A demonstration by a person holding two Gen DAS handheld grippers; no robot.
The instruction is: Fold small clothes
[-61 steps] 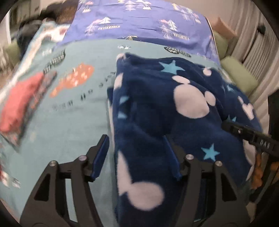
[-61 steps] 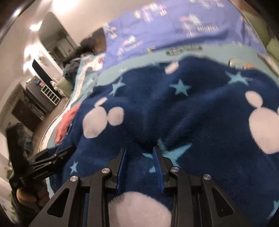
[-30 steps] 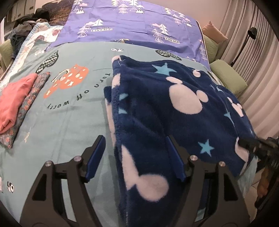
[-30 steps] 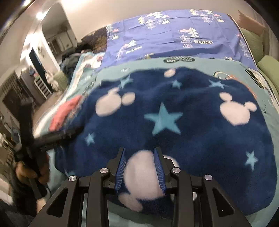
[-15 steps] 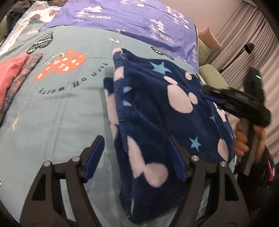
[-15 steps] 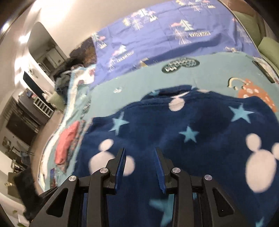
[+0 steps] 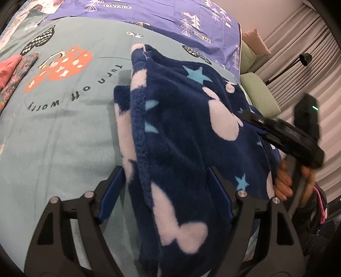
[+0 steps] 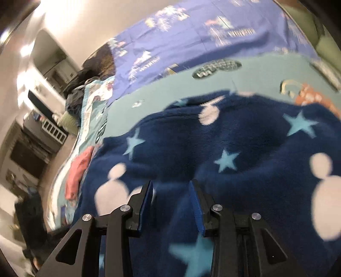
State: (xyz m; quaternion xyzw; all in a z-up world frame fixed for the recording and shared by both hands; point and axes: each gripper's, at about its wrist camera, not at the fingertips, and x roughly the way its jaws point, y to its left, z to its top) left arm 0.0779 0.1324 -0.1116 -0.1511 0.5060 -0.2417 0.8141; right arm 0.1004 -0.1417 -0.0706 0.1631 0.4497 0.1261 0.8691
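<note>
A navy fleece garment [image 7: 181,127] with pale mouse heads and blue stars lies folded on the teal bedspread [image 7: 64,127]. My left gripper [image 7: 164,176] is open, its fingers straddling the garment's near left edge. My right gripper [image 8: 171,191] hovers low over the same garment [image 8: 223,149], jaws partly open with fleece between them; the view is blurred. The right gripper [image 7: 283,136] also shows in the left wrist view, at the garment's right side, held by a hand.
A folded pink piece [image 7: 6,70] and a patterned one [image 7: 19,74] lie at the bed's left edge. A purple sheet [image 7: 170,17] covers the far end. Green cushions [image 7: 260,93], a lamp and curtains stand to the right.
My right gripper has dropped low onto the garment's right side. My left gripper has moved closer over the near left edge, still open.
</note>
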